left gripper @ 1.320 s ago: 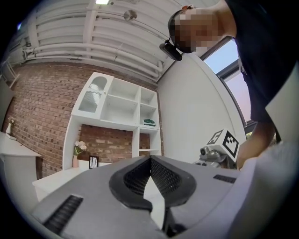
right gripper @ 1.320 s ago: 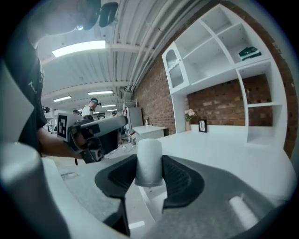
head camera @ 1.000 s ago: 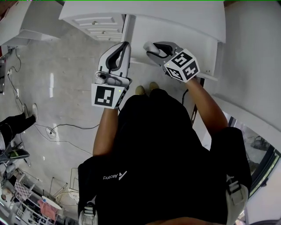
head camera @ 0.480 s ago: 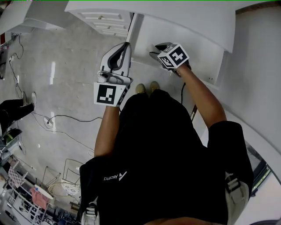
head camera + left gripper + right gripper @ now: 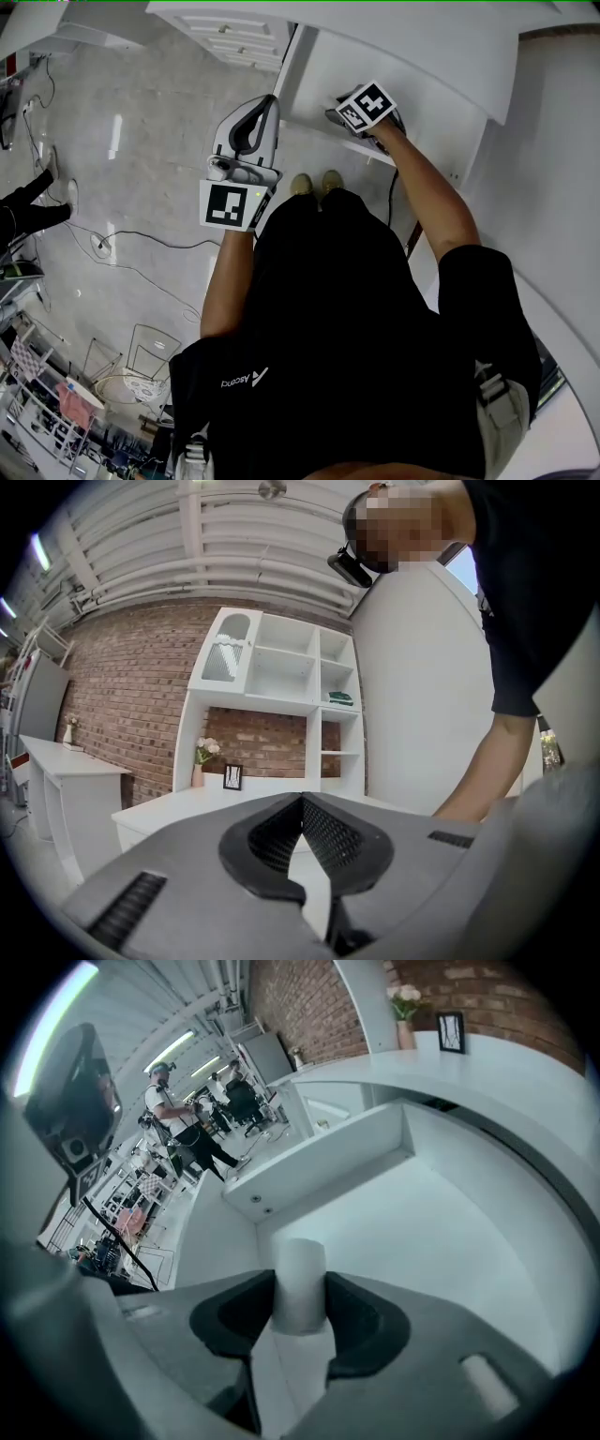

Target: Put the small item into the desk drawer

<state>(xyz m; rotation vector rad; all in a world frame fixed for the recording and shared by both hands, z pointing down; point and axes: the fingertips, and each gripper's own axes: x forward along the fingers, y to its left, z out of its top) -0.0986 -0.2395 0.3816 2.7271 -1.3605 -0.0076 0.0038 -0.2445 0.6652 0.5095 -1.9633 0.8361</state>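
Note:
My right gripper (image 5: 300,1290) is shut on a small white cylinder (image 5: 299,1279), which stands upright between the dark pads. It hangs over the white floor of the open desk drawer (image 5: 427,1213), near the drawer's front wall. In the head view the right gripper (image 5: 354,114) reaches into the drawer (image 5: 422,117) under the desk top, and the cylinder is hidden there. My left gripper (image 5: 268,105) is held upright left of the drawer, over the floor. Its jaws (image 5: 302,801) meet at the tips with nothing between them.
The white desk top (image 5: 422,37) overhangs the drawer. A white cabinet (image 5: 230,42) stands at the far left of it. Cables (image 5: 141,267) lie on the grey floor. A shelf unit (image 5: 281,667), a vase (image 5: 202,757) and a picture frame (image 5: 232,776) stand on the desk. People (image 5: 173,1119) work in the background.
My right gripper has moved forward, away from the body and deeper over the open drawer, still holding the cylinder. The left gripper has stayed about where it was.

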